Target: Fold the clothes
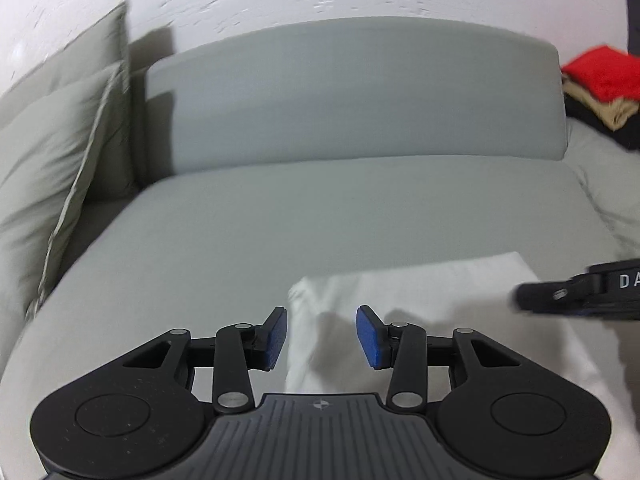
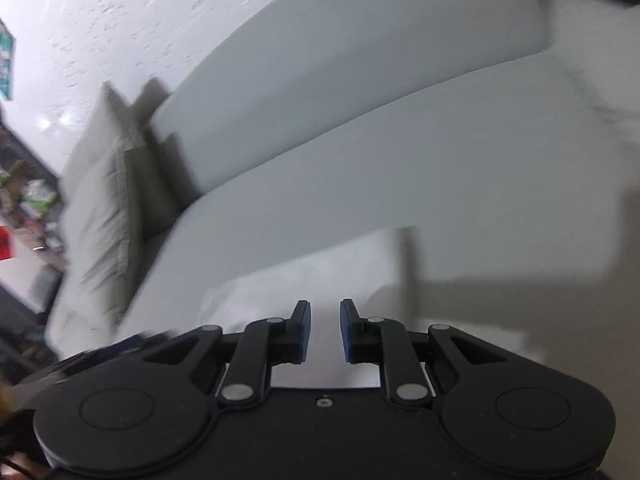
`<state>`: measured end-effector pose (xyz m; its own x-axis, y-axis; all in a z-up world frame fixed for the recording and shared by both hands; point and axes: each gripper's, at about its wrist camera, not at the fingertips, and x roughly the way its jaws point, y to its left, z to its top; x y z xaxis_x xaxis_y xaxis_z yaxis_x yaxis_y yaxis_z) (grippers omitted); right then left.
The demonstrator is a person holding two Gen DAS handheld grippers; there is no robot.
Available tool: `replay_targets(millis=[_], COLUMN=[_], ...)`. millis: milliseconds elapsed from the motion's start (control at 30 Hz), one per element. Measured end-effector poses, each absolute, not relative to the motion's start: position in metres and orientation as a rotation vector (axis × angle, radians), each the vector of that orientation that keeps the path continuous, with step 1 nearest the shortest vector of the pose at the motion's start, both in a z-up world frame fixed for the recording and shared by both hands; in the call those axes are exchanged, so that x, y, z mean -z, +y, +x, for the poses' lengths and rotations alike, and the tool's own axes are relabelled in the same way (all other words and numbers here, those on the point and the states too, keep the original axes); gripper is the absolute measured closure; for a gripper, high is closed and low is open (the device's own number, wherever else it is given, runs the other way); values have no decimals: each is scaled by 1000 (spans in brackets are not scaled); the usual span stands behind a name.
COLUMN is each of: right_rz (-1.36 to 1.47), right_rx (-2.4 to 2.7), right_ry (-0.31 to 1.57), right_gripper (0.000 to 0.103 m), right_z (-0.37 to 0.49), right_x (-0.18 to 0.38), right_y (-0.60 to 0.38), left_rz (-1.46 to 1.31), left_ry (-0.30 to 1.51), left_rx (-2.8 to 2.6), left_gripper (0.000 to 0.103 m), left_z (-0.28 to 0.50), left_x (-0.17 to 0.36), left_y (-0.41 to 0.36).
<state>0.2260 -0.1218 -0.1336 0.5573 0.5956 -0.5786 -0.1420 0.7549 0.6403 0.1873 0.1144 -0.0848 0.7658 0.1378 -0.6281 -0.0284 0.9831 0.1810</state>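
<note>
On the sofa seat (image 1: 280, 216), front edge, lies a folded white garment (image 1: 440, 312): soft, light, limp, likely slides. Left tool (image 1: 322, 336) released over its left edge; right tool (image 2: 325, 330) narrowly parted, empty. Pinch an edge or corner.

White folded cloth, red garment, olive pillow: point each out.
White folded cloth (image 1: 440, 300), left wrist view, its flat top.
Red garment (image 1: 600, 74), left wrist view, middle of the red fabric.
Olive pillow (image 1: 48, 168), left wrist view, its front face.
</note>
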Motion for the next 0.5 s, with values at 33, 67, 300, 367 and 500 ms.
replay_targets(millis=[33, 67, 300, 367, 500], right_rz=[618, 656, 848, 897, 836], right_rx=[-501, -506, -257, -161, -51], right_ry=[904, 924, 817, 763, 731], right_gripper=[86, 86, 103, 103, 102], right_z=[236, 246, 280, 274, 249], right_x=[142, 151, 195, 196, 179], right_y=[-116, -114, -145, -162, -190], left_rz=[190, 195, -43, -19, 60], left_ry=[684, 692, 783, 789, 821], left_rx=[-100, -124, -378, -430, -423], left_gripper=[61, 61, 59, 59, 59], left_z=[197, 206, 231, 229, 200], left_x=[92, 99, 125, 122, 106], left_y=[111, 113, 170, 173, 172])
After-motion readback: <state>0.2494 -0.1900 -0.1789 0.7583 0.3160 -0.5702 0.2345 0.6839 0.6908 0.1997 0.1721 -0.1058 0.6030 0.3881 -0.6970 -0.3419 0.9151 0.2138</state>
